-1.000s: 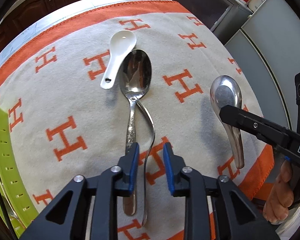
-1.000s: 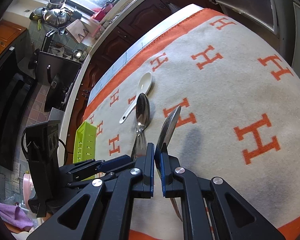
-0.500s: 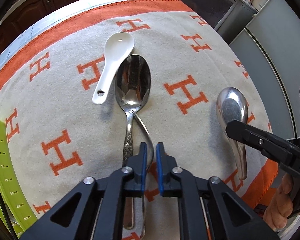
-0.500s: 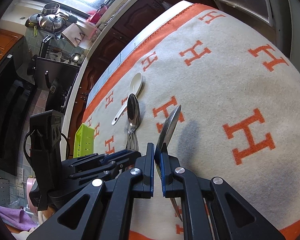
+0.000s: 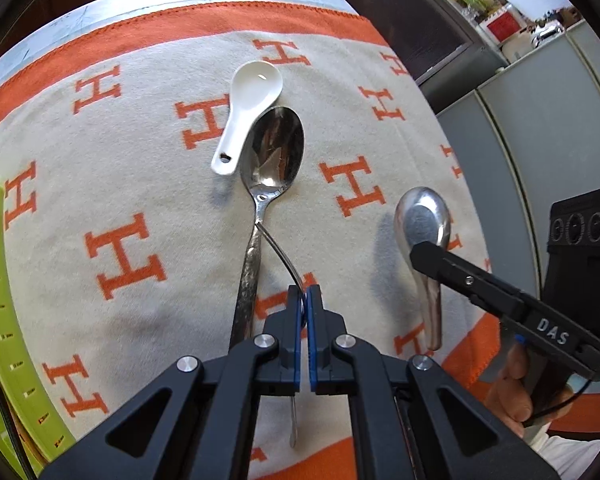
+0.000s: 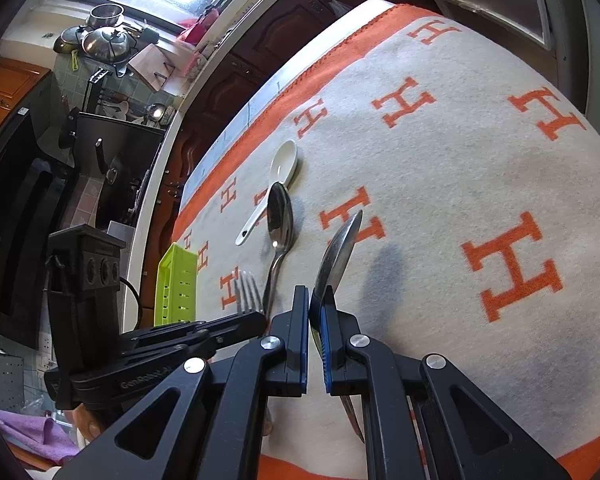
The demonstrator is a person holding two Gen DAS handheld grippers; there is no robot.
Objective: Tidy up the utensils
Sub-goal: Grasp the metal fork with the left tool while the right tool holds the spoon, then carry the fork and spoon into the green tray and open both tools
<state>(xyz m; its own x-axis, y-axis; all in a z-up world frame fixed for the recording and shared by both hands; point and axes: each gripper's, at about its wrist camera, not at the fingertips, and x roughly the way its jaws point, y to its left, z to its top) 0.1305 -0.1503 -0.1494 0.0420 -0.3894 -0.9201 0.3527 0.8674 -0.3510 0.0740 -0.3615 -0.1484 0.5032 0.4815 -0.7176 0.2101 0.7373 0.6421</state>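
**Two grippers, two utensils lifted over the orange-lettered blanket**

Both of my grippers are clenched on metal at this moment. My left gripper (image 5: 305, 294) pinches the thin handle of a fork (image 5: 281, 254), seen edge-on from the left wrist camera as a curved sliver running ahead of the fingertips toward the neck of the large steel spoon (image 5: 274, 152); the fork's tail pokes out below the fingers. From the right wrist camera the fork's tines (image 6: 247, 290) show just past the tip of the left gripper, above the cloth.

My right gripper (image 6: 315, 300) grasps a short-handled steel spoon (image 6: 338, 252) by its handle, bowl tilted on edge and pointing forward (a dark shadow of it falls on the blanket just to the right). In the left view that same spoon's bowl sticks out beyond the right gripper's black fingertips, off to my left gripper's right.

Ahead of the left gripper the large steel spoon lies flat on the blanket (image 5: 140, 160), bowl away from me. A white ceramic spoon (image 5: 248, 112) lies just beyond and to its left, its handle beside the steel bowl; I cannot tell whether they touch. A lime-green tray (image 5: 4, 320) sits at the far left edge.
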